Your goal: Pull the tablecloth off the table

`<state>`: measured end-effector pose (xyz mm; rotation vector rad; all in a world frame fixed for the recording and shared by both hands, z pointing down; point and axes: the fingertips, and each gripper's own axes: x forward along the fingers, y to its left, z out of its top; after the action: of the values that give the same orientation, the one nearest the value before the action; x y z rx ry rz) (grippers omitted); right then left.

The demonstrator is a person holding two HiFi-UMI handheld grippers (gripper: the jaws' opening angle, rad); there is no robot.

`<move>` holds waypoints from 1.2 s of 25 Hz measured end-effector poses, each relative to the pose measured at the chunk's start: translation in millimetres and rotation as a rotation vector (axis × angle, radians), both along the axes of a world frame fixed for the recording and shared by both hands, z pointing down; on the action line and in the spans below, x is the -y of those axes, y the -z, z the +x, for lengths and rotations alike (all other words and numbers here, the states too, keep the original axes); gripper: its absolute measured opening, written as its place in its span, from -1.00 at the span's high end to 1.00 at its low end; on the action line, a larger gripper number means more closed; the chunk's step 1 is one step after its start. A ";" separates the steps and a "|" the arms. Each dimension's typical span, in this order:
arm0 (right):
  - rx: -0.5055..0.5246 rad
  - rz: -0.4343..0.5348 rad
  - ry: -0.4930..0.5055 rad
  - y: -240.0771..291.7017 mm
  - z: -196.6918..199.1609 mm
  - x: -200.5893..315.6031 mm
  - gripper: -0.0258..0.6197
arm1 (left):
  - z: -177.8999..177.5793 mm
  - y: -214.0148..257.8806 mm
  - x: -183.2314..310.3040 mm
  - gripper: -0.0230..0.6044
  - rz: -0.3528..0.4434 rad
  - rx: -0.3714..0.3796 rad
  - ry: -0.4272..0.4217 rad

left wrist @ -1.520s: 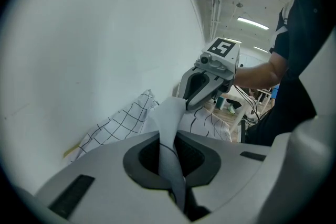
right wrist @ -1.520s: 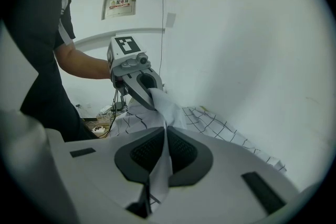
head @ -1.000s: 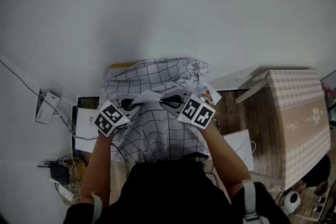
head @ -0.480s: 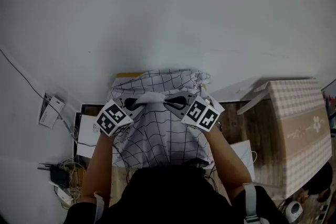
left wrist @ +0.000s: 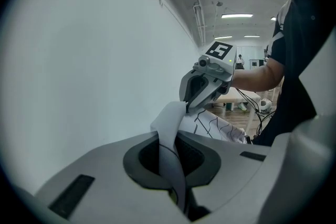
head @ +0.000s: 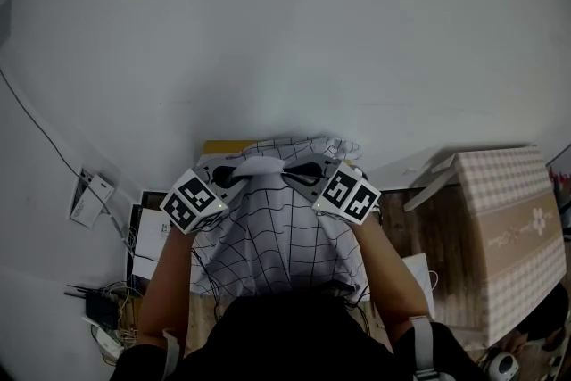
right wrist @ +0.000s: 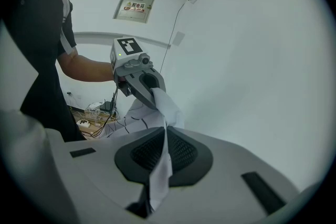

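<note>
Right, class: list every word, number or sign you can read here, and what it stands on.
"配电箱", red, barely legible: wall panel.
Marker cubes: black-and-white patterns, no words.
White wall box: any print too small to read.

The person holds both arms out in front of the torso, with the bare left forearm and right forearm reaching forward and slightly inward. The left gripper and right gripper are raised side by side, their tips turned toward each other and near together, their marker cubes to the outside. In the left gripper view its jaws are pressed together on a fold of the tablecloth. The right gripper view shows the same clamp on another fold (each of these views also shows the other gripper opposite, close by). Both grippers tilt somewhat downward.
</note>
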<state>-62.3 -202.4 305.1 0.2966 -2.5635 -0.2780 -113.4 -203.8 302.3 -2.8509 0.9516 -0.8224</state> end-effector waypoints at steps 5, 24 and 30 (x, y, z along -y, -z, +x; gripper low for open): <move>0.008 0.029 -0.002 17.6 -0.5 7.1 0.83 | -0.1 18.4 6.1 0.87 0.031 0.009 -0.004; 0.046 0.151 0.009 90.7 -6.3 18.0 0.83 | -6.3 88.7 15.2 0.87 0.186 0.063 -0.026; 0.092 0.199 0.003 123.6 -6.9 22.4 0.83 | -6.4 116.9 18.0 0.87 0.240 0.056 -0.023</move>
<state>-69.2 -224.8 181.5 0.3876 -2.6299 -0.5343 -119.8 -221.8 185.4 -2.6162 0.9390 -0.7272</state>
